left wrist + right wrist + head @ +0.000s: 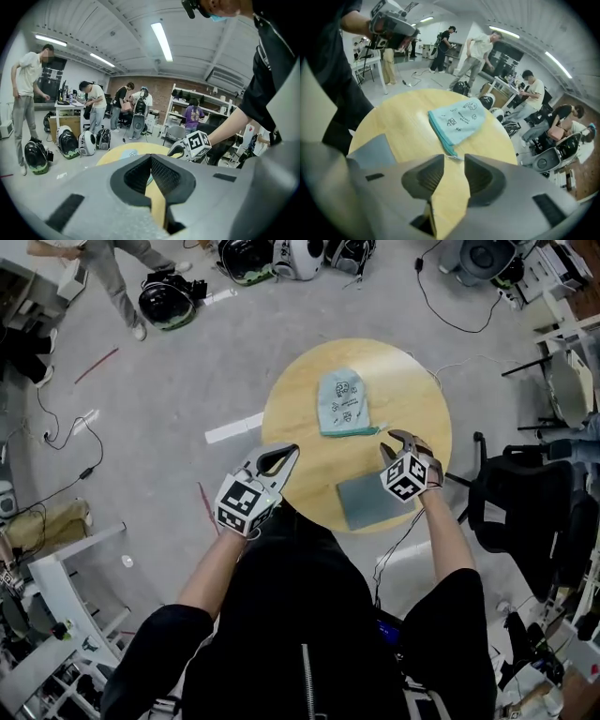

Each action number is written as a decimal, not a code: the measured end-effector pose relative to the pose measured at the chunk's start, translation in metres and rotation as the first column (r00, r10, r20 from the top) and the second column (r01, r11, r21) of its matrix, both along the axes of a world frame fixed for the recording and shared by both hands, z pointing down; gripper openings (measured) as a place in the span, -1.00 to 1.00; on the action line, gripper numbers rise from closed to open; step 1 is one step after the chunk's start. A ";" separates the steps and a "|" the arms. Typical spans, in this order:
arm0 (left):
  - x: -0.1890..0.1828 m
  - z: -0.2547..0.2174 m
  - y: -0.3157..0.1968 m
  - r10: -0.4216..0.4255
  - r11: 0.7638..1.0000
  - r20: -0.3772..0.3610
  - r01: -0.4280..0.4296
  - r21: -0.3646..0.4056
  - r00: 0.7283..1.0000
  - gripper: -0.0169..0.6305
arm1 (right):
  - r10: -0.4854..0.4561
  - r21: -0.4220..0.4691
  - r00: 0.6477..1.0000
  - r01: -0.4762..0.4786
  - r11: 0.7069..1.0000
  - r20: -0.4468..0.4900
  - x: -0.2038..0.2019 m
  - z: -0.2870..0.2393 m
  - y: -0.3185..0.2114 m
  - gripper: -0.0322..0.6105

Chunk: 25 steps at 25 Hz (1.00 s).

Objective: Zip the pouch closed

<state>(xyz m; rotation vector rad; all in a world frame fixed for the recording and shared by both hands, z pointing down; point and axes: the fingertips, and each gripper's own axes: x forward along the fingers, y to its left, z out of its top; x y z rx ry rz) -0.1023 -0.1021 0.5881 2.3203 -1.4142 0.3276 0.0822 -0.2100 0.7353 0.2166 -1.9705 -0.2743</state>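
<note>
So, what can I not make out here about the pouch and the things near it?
Zip open or shut: the pouch is too small in the head view; in the right gripper view its zip edge is thin.
Left gripper view: the left gripper hides nearly all of the pouch.
Head view: the right gripper covers one corner of the grey mat.

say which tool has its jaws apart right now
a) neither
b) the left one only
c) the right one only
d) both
c: in its own view the right tool has its jaws spread, with bare table showing between them just short of the pouch, while the jaws of the left tool meet at the tips with nothing held.
</note>
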 end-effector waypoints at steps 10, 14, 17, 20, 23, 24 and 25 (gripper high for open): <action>-0.038 0.019 0.001 -0.072 0.996 -0.007 0.072 -0.061 0.997 -0.93 | -0.267 0.011 0.931 0.278 0.961 -0.251 -0.005 0.058 -0.026 -0.45; -0.047 0.025 0.001 -0.083 0.993 -0.012 0.082 -0.083 0.996 -0.93 | -0.334 -0.016 0.891 0.346 0.938 -0.308 -0.010 0.070 -0.031 -0.49; -0.053 0.028 -0.001 -0.077 0.993 -0.008 0.076 -0.095 0.997 -0.93 | -0.370 -0.045 0.860 0.379 0.924 -0.352 -0.010 0.080 -0.031 -0.54; -0.056 0.028 -0.005 -0.063 0.993 -0.009 0.062 -0.100 0.998 -0.93 | -0.339 -0.071 0.876 0.335 0.939 -0.343 -0.009 0.081 -0.028 -0.71; -0.057 0.026 -0.011 -0.040 0.994 -0.014 0.038 -0.100 0.999 -0.93 | -0.279 -0.094 0.911 0.263 0.960 -0.305 -0.009 0.075 -0.020 -0.85; -0.057 0.026 -0.014 -0.031 0.995 -0.016 0.029 -0.098 0.999 -0.93 | -0.260 -0.111 0.921 0.237 0.965 -0.291 -0.009 0.073 -0.016 -0.86; -0.056 0.025 -0.017 -0.021 0.995 -0.018 0.019 -0.095 1.000 -0.93 | -0.246 -0.130 0.929 0.218 0.967 -0.278 -0.010 0.070 -0.011 -0.86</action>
